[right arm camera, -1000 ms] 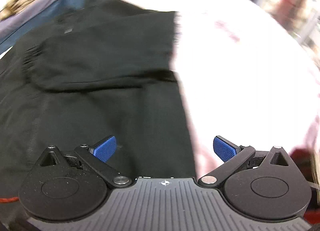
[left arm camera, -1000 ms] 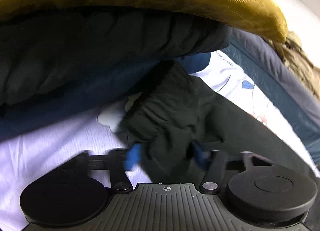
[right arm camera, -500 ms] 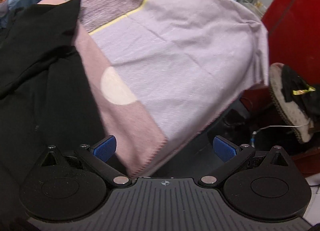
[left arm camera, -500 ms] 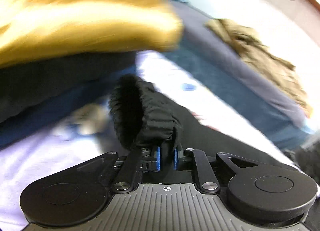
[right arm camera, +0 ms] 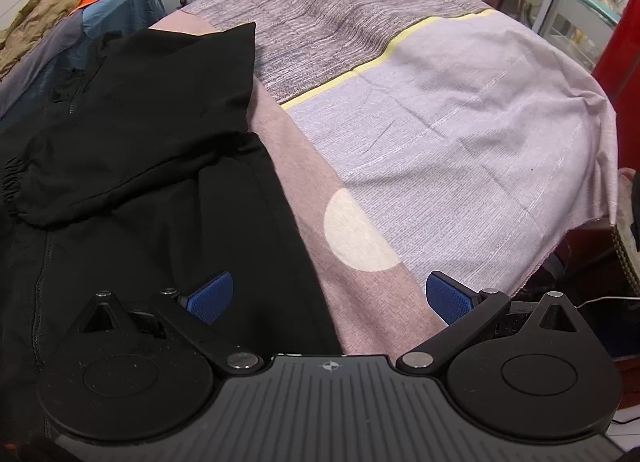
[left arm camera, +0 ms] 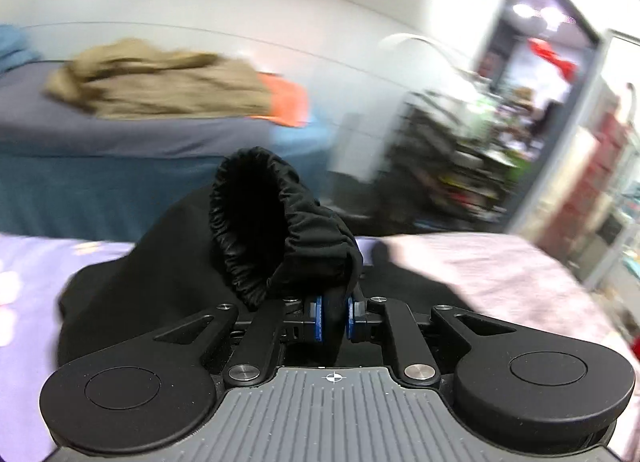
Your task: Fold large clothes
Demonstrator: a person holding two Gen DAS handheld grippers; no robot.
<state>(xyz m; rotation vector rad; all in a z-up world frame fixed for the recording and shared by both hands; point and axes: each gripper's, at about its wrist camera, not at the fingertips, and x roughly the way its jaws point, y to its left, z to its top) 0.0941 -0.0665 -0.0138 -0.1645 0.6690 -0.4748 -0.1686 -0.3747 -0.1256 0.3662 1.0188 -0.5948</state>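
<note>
A black jacket (right arm camera: 132, 166) lies on the bed, one sleeve folded across its body, the zip running down its left part. My left gripper (left arm camera: 333, 318) is shut on the jacket's elastic sleeve cuff (left arm camera: 264, 230) and holds it up above the bed. The rest of the sleeve (left arm camera: 152, 270) hangs down below it. My right gripper (right arm camera: 326, 296) is open and empty, low over the jacket's right edge near the bed's front.
The bed has a pink, grey and lilac sheet (right arm camera: 440, 122) with a yellow stripe and a pale circle. A second bed (left arm camera: 120, 150) behind holds tan and orange clothes (left arm camera: 160, 82). A cluttered shelf (left arm camera: 448, 166) and a doorway stand at right. A red object (right arm camera: 624, 22) is beside the bed.
My left gripper closed on the sleeve cuff, lifted it and swung right, away from the yellow and dark bedding. My right gripper moved right to the jacket's edge and has settled.
</note>
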